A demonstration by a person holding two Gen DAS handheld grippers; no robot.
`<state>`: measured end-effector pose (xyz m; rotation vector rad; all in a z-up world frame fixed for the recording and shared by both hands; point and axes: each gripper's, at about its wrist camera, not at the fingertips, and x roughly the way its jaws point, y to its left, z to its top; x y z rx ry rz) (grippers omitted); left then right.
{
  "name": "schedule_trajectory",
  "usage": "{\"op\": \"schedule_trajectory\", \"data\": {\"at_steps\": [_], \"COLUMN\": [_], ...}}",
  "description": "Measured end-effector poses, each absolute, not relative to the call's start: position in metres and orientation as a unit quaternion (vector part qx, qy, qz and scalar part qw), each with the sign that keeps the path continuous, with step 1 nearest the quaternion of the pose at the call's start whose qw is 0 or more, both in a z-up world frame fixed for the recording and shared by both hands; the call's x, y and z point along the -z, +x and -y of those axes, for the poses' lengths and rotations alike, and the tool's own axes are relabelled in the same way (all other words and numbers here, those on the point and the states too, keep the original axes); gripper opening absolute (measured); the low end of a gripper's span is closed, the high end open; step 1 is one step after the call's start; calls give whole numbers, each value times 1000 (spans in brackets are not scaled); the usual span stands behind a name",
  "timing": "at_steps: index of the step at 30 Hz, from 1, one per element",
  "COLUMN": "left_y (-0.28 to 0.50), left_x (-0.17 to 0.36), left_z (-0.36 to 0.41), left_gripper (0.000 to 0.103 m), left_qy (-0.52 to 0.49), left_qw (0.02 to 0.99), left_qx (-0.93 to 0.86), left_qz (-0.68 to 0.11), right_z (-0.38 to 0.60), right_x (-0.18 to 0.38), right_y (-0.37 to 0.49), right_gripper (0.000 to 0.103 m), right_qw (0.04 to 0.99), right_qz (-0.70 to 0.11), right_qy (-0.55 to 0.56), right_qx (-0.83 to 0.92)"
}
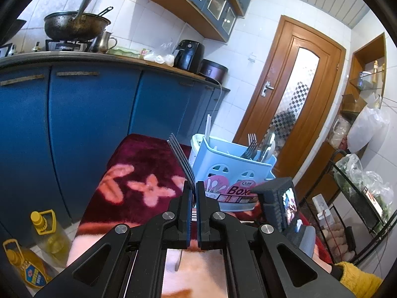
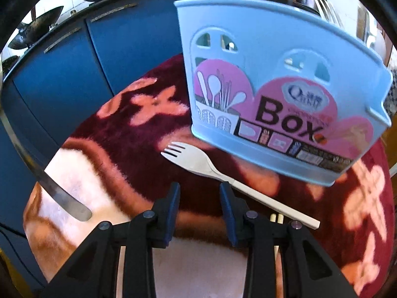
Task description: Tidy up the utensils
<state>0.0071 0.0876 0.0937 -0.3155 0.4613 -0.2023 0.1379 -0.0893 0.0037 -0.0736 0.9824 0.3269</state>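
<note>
Metal fork (image 1: 182, 160) is pinched in the left gripper (image 1: 193, 188): jaws pressed together on its neck, tines sticking up and away past the fingertips, handle running back under the claw w/ its end showing below the jaws. In the right wrist view the same handle hangs in at far left, off to the side of the right gripper (image 2: 199, 193).

Right gripper's jaws are spread, nothing between the pads. Just ahead of its fingertips and slightly to the right lies a white plastic fork (image 2: 206, 165) flat on the dark red flowered blanket (image 2: 139, 146); tines point to the left, handle runs back past the right-hand finger (image 2: 229, 206), close beside it, contact can't be told. Two pale chopstick ends (image 2: 276, 217) peek out just behind that finger.

Blue utensil box (image 2: 278, 74) stands just beyond the white fork, front label reading "Box". From the left claw it sits ahead and to the right, already holding forks (image 1: 251, 145) and other cutlery upright in its far-right compartment.

Further out: blue cabinets (image 1: 86, 129) ahead-left of the left claw, oil bottles (image 1: 47, 233) low on its left, a wooden door (image 1: 292, 104) beyond the box.
</note>
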Motion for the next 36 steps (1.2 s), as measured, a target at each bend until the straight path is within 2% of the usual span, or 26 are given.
{"op": "schedule_trajectory", "data": {"at_steps": [3, 5, 17, 18, 20, 21, 29, 36], "left_y": [7, 8, 8, 9, 9, 8, 11, 12], "left_x": [-94, -95, -94, -94, -94, -94, -94, -96], "left_z": [-88, -88, -92, -92, -92, -92, -88, -83], "left_gripper": [2, 2, 2, 2, 2, 2, 2, 1], "left_qy": [-155, -154, -161, -161, -161, -161, -156, -156], "left_qw": [957, 957, 956, 956, 956, 956, 956, 957], "left_qx": [99, 99, 97, 97, 97, 97, 103, 107], "left_qz": [-226, -226, -225, -225, -225, -225, -226, -222], "right_z": [86, 83, 59, 59, 59, 58, 66, 104], "right_x": [-9, -12, 5, 5, 3, 2, -18, -54], "right_y": [135, 134, 159, 160, 160, 159, 126, 89], "right_gripper": [40, 47, 48, 45, 23, 19, 11, 6], "right_qw": [870, 873, 862, 863, 866, 869, 896, 925], "right_qz": [-465, -457, -458, -456, -452, -448, -398, -351], "right_qy": [-45, -65, -137, -136, -130, -133, -128, -37], "right_qx": [-161, -159, -166, -168, -167, -161, -150, -144]}}
